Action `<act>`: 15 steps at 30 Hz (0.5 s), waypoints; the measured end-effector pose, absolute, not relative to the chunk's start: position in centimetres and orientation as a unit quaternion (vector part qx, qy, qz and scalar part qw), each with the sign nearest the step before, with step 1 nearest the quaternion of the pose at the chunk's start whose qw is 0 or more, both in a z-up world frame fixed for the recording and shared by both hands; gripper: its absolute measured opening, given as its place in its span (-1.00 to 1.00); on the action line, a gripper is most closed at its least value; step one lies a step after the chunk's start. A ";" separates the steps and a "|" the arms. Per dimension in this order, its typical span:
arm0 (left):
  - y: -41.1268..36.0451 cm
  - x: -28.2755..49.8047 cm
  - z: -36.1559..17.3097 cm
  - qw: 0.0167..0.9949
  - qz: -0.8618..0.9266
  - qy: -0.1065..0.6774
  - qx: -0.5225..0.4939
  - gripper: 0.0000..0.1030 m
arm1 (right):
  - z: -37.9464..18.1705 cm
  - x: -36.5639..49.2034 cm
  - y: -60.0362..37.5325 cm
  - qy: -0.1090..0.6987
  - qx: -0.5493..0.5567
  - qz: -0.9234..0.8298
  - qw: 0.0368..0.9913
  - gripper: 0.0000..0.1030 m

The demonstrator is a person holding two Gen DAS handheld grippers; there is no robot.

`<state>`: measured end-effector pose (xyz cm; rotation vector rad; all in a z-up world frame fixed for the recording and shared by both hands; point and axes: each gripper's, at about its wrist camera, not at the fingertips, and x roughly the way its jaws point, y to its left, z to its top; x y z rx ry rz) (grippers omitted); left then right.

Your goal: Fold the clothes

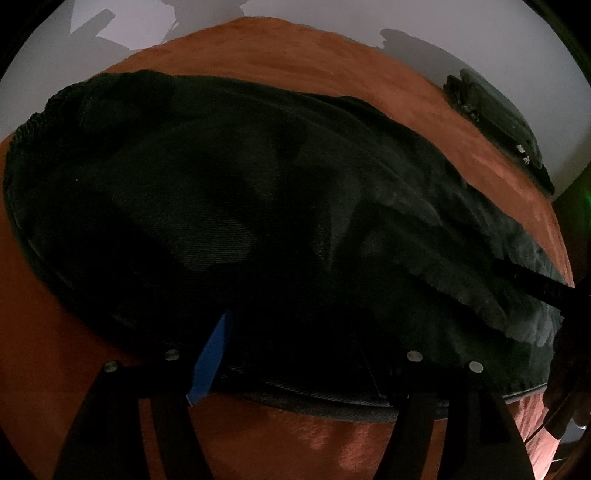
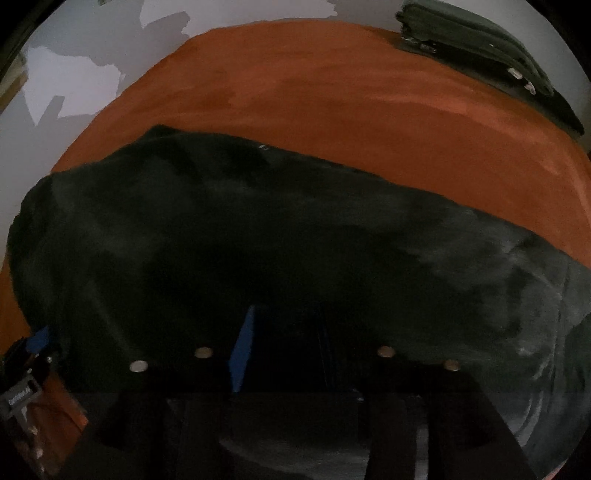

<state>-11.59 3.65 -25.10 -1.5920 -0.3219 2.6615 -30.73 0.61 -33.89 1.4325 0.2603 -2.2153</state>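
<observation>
A dark denim garment (image 1: 240,206) lies spread across the orange surface (image 1: 295,62); it fills the right wrist view too (image 2: 258,229). My left gripper (image 1: 291,354) is low over the garment's near hem, jaws apart, a blue pad (image 1: 208,363) showing on the left finger, the cloth edge lying between the fingers. My right gripper (image 2: 295,354) is also over the garment's near edge, jaws apart, blue pad (image 2: 242,350) visible, dark cloth between and under the fingers. Whether either pinches the cloth is hidden in shadow.
A folded dark green garment (image 1: 498,118) lies at the far right edge of the orange surface, seen also in the right wrist view (image 2: 480,44). A pale wall (image 1: 332,18) stands behind. The other gripper's body (image 2: 22,384) shows at the lower left.
</observation>
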 end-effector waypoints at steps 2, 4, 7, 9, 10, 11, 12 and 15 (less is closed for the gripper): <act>3.7 -11.6 -25.1 0.012 0.854 -0.101 -0.511 0.36 | -33.9 -30.4 -0.1 0.108 0.523 -0.809 0.246 0.06; 3.7 -11.6 -25.0 0.013 0.854 -0.099 -0.511 0.36 | -34.0 -30.2 -0.7 0.121 0.524 -0.807 0.245 0.07; 3.4 -11.8 -24.9 0.017 0.854 -0.101 -0.511 0.36 | -34.1 -30.4 -1.2 0.121 0.526 -0.806 0.244 0.07; 3.2 -11.9 -24.9 0.018 0.854 -0.101 -0.510 0.36 | -34.0 -30.5 -1.4 0.117 0.528 -0.805 0.243 0.07; 3.2 -11.8 -24.9 0.017 0.855 -0.102 -0.509 0.36 | -34.2 -30.4 -1.7 0.122 0.526 -0.806 0.243 0.07; 3.3 -11.8 -24.9 0.016 0.856 -0.100 -0.507 0.36 | -34.3 -30.4 -2.0 0.126 0.525 -0.806 0.242 0.07; 3.5 -11.7 -25.0 0.015 0.858 -0.094 -0.506 0.36 | -34.5 -30.2 -2.1 0.130 0.523 -0.807 0.241 0.07; 3.9 -11.3 -25.0 0.011 0.862 -0.071 -0.502 0.36 | -34.9 -30.0 -2.6 0.140 0.519 -0.808 0.239 0.11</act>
